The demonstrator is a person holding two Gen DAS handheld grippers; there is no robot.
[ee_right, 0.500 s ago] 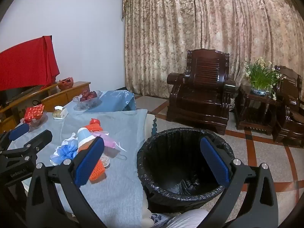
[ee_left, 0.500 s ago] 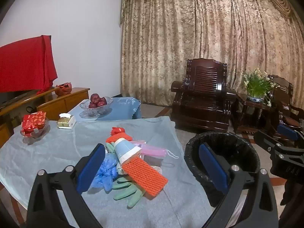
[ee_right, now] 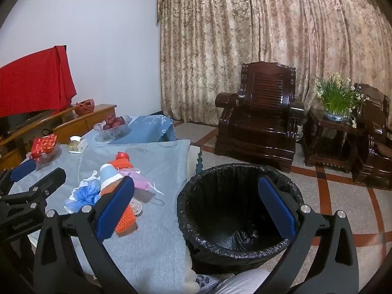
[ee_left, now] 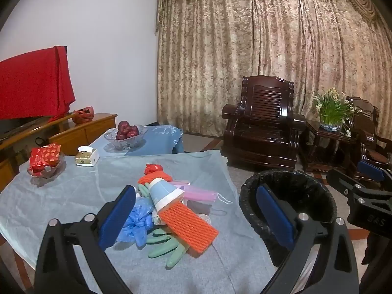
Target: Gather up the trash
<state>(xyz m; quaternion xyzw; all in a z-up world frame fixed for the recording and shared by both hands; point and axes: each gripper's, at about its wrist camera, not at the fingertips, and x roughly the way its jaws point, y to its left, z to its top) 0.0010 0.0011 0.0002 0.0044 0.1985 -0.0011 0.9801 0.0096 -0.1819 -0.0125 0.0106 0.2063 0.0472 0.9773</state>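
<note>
a pile of trash (ee_left: 169, 208) lies on the table (ee_left: 73, 191), near its right edge. in the pile a paper cup (ee_left: 164, 193) rests on a foam net (ee_left: 189, 227), with gloves (ee_left: 164, 245) at the near side. the bin (ee_right: 235, 210) stands on the floor just right of the table. a fruit bowl (ee_left: 126, 136) sits farther back on the left, an armchair (ee_left: 262, 122) far right.

Trash pile (ee_left: 169, 208) – cup, orange foam nets, gloves – beside black-lined bin (ee_left: 289, 196).
</note>
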